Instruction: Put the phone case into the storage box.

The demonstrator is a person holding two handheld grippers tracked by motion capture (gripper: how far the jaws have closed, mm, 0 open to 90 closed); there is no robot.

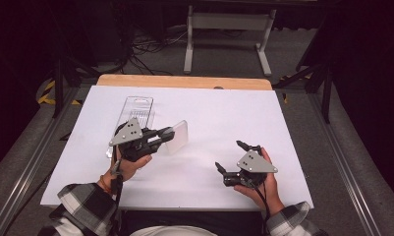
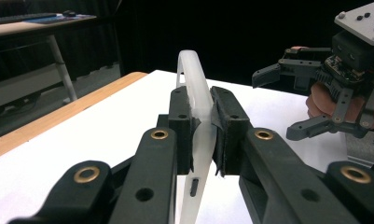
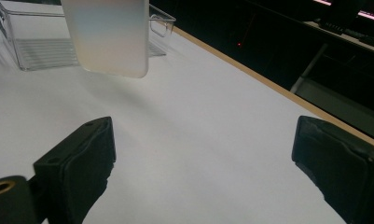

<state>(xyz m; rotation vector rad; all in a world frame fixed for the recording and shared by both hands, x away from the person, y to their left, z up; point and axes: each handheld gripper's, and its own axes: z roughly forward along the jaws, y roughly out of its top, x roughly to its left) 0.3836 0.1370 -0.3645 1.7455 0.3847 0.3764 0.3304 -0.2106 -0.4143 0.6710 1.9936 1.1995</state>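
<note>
White covering spreads over the table (image 1: 194, 182), with a strip of bare wood along the far edge and dark floor and cables beyond it.

Between the jaws of my left gripper (image 2: 202, 135) sits a thin plastic lid (image 2: 194, 88), frosted and milky, see-through enough to look pale grey against the white. It has rounded corners and a slight curve along its edge. From my left gripper view it stands on edge, pinched flat between both pads, with a small dark slot low down on it. In the high view the lid (image 1: 178, 136) sticks out to the right of my left gripper (image 1: 168, 132), held up off the table, left of centre. From my right gripper view the lid (image 3: 107, 35) hangs above the white surface.

Just behind my left hand lies a clear plastic box (image 1: 135, 110), long and narrow, with ribbed sides.

My right gripper (image 1: 230, 157) rests near the front right of the table, well apart from the lid, its jaws spread wide with nothing between them.
</note>
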